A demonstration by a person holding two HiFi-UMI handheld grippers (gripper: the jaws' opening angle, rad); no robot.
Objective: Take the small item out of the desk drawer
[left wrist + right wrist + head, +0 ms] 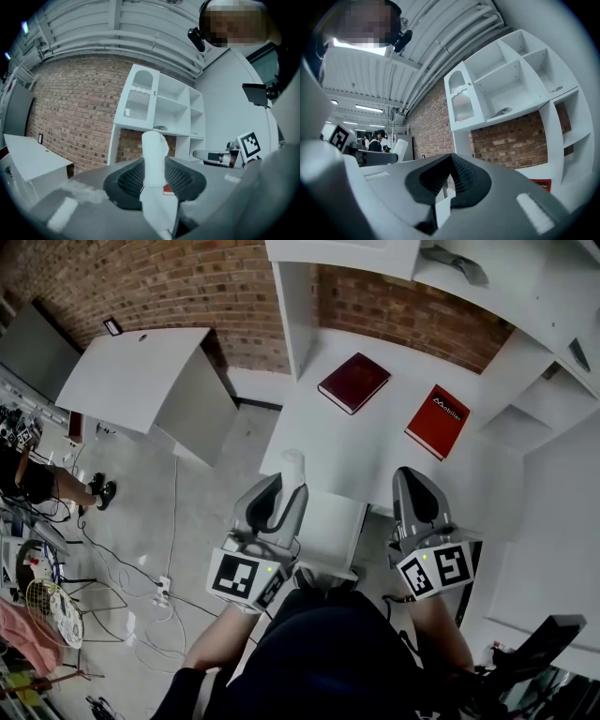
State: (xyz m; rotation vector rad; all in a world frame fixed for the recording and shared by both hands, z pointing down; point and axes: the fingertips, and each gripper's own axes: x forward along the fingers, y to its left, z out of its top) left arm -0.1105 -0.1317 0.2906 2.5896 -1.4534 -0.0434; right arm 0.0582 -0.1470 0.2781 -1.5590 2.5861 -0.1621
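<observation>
My left gripper is shut on a small white roll-shaped item, held above the near edge of the white desk. In the left gripper view the item stands up between the two dark pads of the gripper and reaches past their tips. My right gripper hovers at the desk's near edge to the right, and its jaws meet at the tips with nothing between them. A white drawer juts out from under the desk between the two grippers.
A dark red book and a brighter red book lie on the desk. White shelving rises behind and to the right. A white table stands at the left, with cables on the floor and a person at the far left.
</observation>
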